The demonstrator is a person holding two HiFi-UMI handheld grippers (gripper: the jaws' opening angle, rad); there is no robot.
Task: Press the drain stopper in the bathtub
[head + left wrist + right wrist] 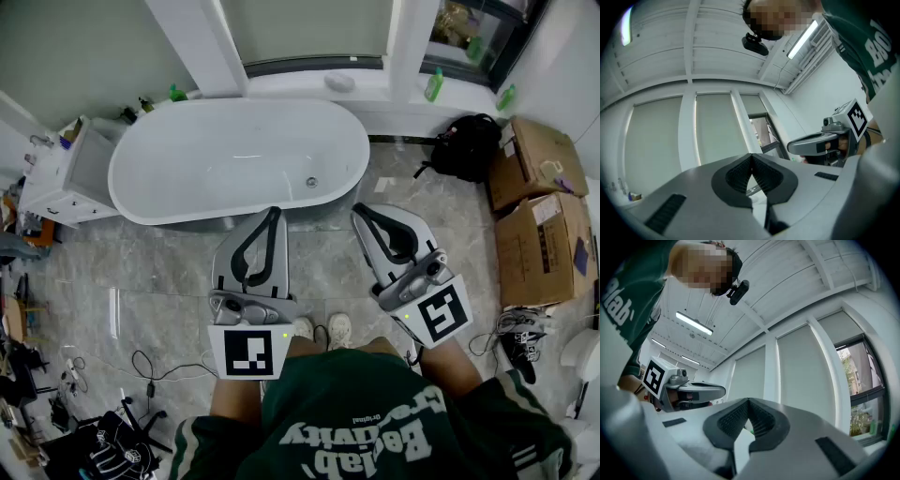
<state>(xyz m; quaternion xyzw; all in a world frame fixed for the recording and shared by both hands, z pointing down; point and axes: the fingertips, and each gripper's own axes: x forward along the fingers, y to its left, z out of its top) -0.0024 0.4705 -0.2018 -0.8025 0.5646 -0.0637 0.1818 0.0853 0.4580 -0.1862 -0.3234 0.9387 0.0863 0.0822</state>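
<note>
Currently, the drain stopper (312, 182) sits on the floor of the bathtub (216, 155), toward its right end, past the near rim. The left gripper (275, 216) and right gripper (362, 212) hover outside the tub, fingers (736, 176) pressed together on nothing. The stopper lies ahead, between both; neither is clearly nearer.

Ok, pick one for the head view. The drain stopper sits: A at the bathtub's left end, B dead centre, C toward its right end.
C: the drain stopper shows as a small round disc on the bottom of the white bathtub, well right of its middle.
</note>
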